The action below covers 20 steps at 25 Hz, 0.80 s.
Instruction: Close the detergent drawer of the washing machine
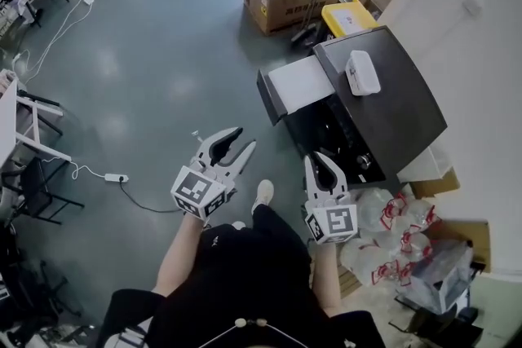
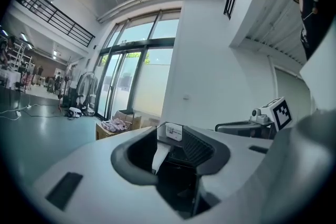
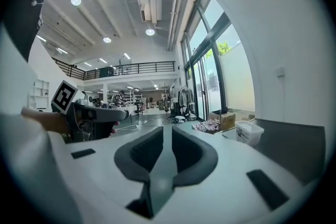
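Washing machine (image 1: pixel 391 94) at right; detergent drawer (image 1: pixel 300 81) pulled out on its far-left corner. Drawer likely light, stiff plastic, sliding easily: push flat on front face. Left gripper (image 1: pixel 245 138) jaws spread, empty. Right gripper (image 1: pixel 320 160) jaws narrowly parted, empty, near machine front.

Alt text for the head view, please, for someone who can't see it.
Seen from above, a person holds two grippers short of a dark-topped washing machine whose detergent drawer stands pulled out. The left gripper has its jaws apart, the right gripper only narrowly; both are empty. A white box sits on the machine.
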Each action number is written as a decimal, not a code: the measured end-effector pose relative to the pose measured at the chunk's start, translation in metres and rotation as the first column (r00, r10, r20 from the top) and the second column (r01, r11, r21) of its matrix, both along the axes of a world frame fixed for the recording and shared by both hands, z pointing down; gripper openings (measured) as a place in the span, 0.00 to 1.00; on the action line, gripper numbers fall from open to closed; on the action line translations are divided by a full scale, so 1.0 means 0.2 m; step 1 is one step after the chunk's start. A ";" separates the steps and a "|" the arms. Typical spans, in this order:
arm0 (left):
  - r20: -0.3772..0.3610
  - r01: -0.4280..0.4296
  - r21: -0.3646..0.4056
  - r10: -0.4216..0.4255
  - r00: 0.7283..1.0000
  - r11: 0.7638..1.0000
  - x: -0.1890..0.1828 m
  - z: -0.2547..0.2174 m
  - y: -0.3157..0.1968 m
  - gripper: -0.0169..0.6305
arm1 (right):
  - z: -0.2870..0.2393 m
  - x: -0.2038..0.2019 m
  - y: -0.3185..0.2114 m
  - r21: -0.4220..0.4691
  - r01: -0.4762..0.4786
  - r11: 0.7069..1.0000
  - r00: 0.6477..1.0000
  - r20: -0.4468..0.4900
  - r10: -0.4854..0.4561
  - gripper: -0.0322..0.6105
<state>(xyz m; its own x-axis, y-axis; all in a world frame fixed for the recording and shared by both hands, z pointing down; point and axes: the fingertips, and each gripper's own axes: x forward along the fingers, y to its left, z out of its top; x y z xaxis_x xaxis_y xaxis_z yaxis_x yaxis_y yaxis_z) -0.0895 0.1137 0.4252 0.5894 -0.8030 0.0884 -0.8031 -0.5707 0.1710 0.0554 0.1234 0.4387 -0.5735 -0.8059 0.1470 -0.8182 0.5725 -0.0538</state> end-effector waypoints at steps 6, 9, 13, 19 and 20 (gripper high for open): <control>-0.023 0.024 -0.110 -0.027 0.999 0.994 0.04 0.20 -0.32 0.24 | 0.28 0.00 -0.33 -0.143 0.051 0.988 0.998 -0.014 -0.054 0.18; -0.111 0.020 -0.216 -0.045 0.993 0.976 0.07 0.35 -0.49 0.26 | 0.48 -0.02 -0.48 -0.236 0.078 0.969 0.994 -0.051 -0.093 0.22; -0.230 -0.011 -0.389 -0.086 0.969 0.921 0.10 0.58 -0.70 0.34 | 0.71 -0.08 -0.64 -0.347 0.125 0.930 0.979 -0.109 -0.172 0.22; -0.226 -0.033 -0.546 -0.109 0.968 0.837 0.14 0.88 -0.86 0.35 | 1.00 -0.23 -0.73 -0.503 0.170 0.847 0.942 -0.170 -0.290 0.22; -0.226 -0.034 -0.562 -0.114 0.967 0.826 0.14 0.92 -0.88 0.35 | 1.03 -0.25 -0.73 -0.519 0.179 0.836 0.933 -0.180 -0.311 0.21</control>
